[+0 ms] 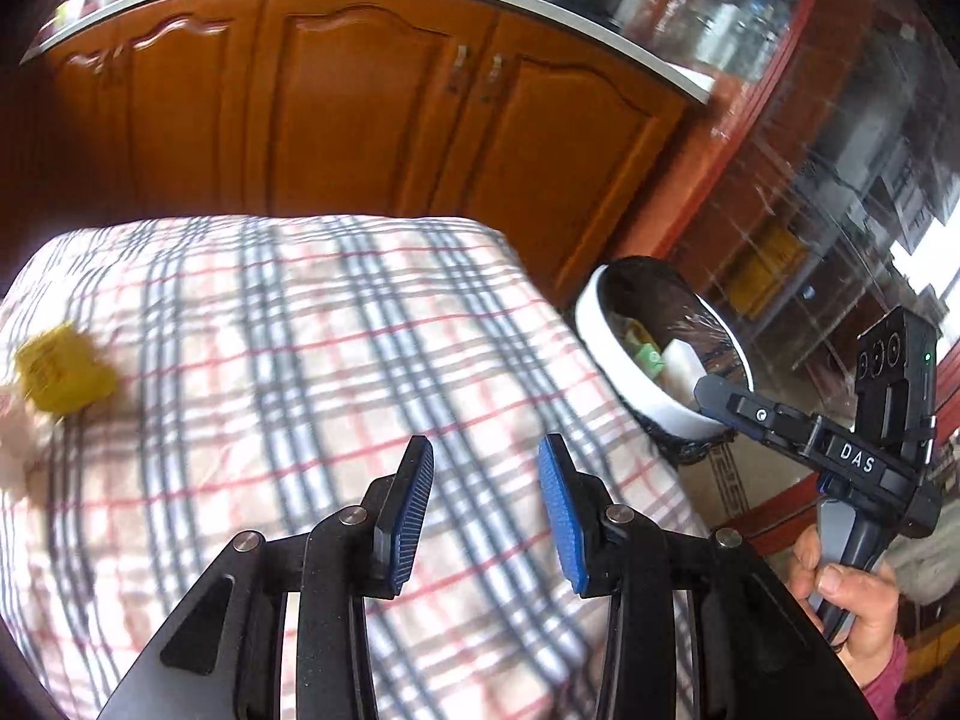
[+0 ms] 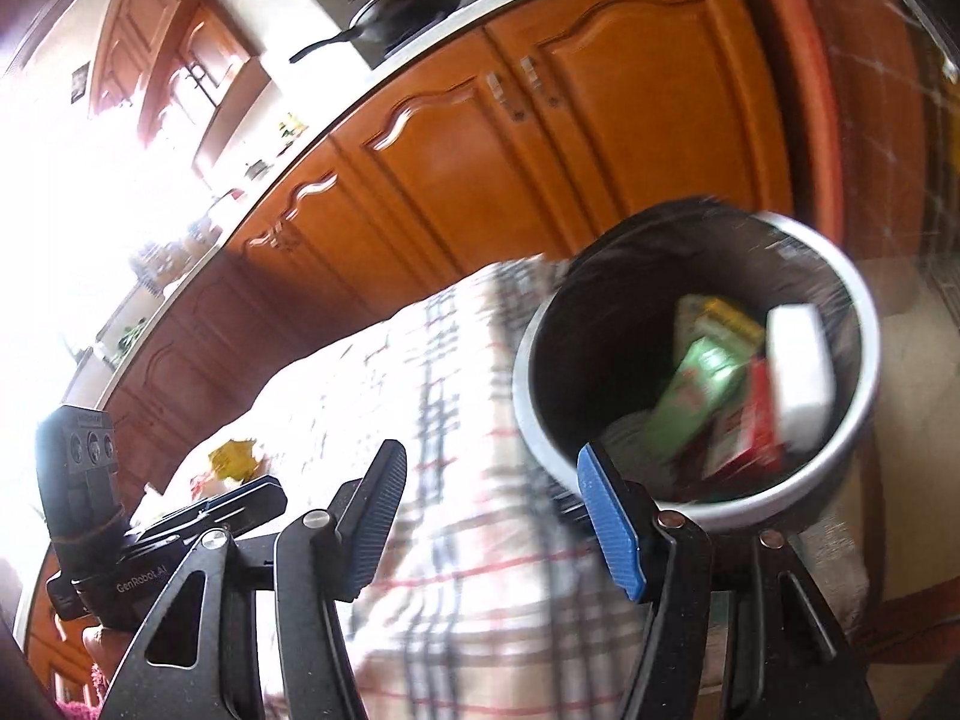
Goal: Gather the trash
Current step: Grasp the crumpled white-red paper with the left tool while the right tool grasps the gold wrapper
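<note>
My left hand-held gripper (image 1: 485, 501) hangs over the plaid-covered desk (image 1: 312, 324) with its jaws wide and nothing between them. The yellow wrapper (image 1: 63, 375) lies ahead and well to its left, near the desk's far-left edge, with something pale just beside it that is too blurred to name. My right hand-held gripper (image 2: 492, 516) is also wide and empty, at the trash bin (image 2: 864, 360) off the opposite edge. I judge the left is nearer; the wrapper's long axis is unclear.
</note>
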Tool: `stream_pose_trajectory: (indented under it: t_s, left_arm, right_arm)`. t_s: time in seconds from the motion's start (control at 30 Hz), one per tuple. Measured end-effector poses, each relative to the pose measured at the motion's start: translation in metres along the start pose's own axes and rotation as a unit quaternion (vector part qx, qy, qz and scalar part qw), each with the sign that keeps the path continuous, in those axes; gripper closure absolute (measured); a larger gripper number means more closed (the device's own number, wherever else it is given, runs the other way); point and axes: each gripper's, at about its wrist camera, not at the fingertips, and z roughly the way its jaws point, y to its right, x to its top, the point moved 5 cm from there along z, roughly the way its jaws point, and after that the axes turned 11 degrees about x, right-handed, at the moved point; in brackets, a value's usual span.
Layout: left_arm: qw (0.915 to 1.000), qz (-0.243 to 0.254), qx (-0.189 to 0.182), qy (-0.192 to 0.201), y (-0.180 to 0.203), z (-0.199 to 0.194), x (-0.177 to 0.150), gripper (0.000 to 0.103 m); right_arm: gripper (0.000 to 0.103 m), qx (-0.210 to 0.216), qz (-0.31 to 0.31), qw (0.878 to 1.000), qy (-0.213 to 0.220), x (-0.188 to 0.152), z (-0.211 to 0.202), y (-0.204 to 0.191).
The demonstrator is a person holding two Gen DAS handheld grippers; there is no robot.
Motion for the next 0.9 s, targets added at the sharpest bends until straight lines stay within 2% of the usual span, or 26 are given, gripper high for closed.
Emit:
stream_pose_trajectory:
  t_s: [0.3, 0.53, 0.7, 0.9]
  left_arm:
    - [0.9975, -0.049, 0.045, 0.022, -0.072, -0.058, -0.031, 0.067]
    - [0.9914, -0.099, 0.076, 0.04, -0.131, -0.099, -0.046, 0.067]
    - [0.9861, -0.125, 0.095, 0.054, -0.161, -0.121, -0.052, 0.066]
    - [0.9815, -0.143, 0.113, 0.06, -0.182, -0.126, -0.052, 0.066]
  right_arm:
    - [0.041, 0.049, -0.031, 0.997, -0.049, -0.033, 0.051, -0.066]
    - [0.041, 0.076, -0.059, 0.992, -0.081, -0.048, 0.086, -0.112]
    - [0.041, 0.091, -0.083, 0.988, -0.098, -0.057, 0.108, -0.143]
    - [0.04, 0.099, -0.109, 0.983, -0.112, -0.062, 0.136, -0.174]
